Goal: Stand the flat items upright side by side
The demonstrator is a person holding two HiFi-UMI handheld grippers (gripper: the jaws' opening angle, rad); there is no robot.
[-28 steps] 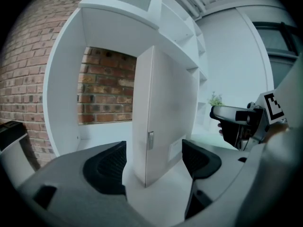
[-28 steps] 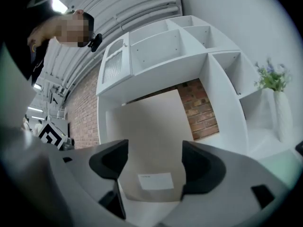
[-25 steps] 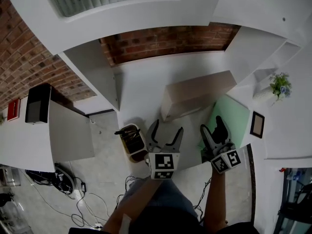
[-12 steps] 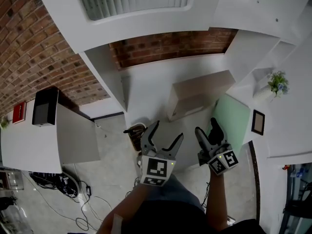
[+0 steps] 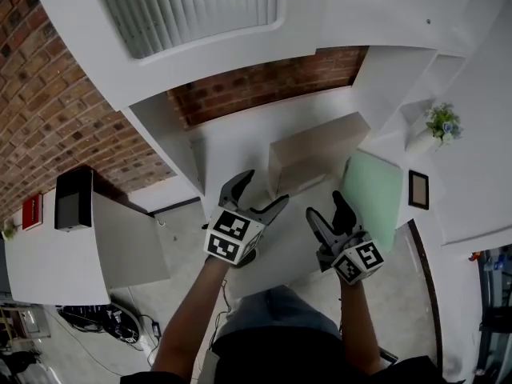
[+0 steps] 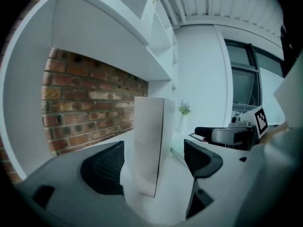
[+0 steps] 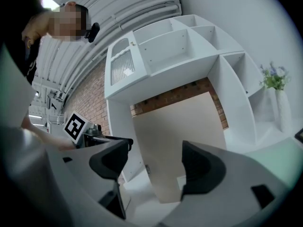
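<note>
Only the left gripper view shows the beige box edge-on, thin and upright; the right gripper view shows its broad plain face. It stands toward the back edge of the white desk, under white shelves, brick wall behind. Both grippers' jaws gape empty, short of the box, the left's just widened. 1 mint-green board lies flat by the desk's right edge.
</note>
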